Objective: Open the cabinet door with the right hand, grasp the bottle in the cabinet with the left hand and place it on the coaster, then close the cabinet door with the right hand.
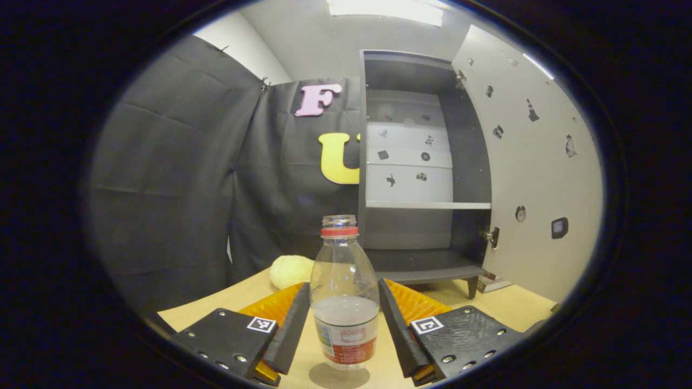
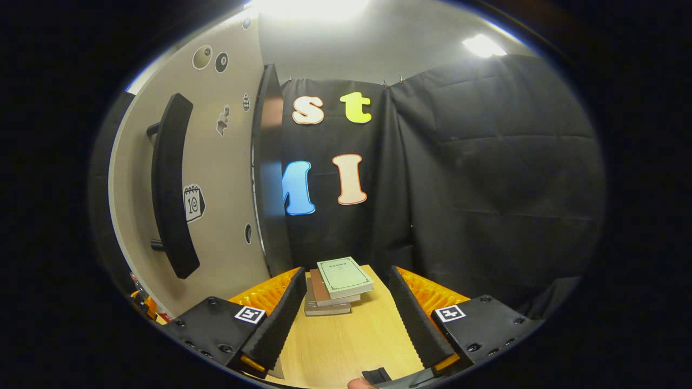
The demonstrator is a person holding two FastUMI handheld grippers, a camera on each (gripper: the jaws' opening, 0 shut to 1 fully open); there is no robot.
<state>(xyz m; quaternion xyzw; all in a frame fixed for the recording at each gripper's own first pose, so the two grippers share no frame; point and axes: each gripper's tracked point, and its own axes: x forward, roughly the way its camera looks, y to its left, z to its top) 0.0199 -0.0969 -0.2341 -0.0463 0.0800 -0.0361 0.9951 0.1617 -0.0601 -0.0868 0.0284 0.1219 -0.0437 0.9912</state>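
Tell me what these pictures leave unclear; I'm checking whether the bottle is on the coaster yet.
- Left gripper view: bottle base meets a round patch cut by the bottom edge; coaster or shadow, can't tell.
- Left hand-held gripper: fingers flank the bottle; contact unclear.
- Right gripper view: book stack cover print too small.

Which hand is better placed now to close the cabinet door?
The right. Its tongs are open beside the open door's handle, while the left tongs flank the bottle.
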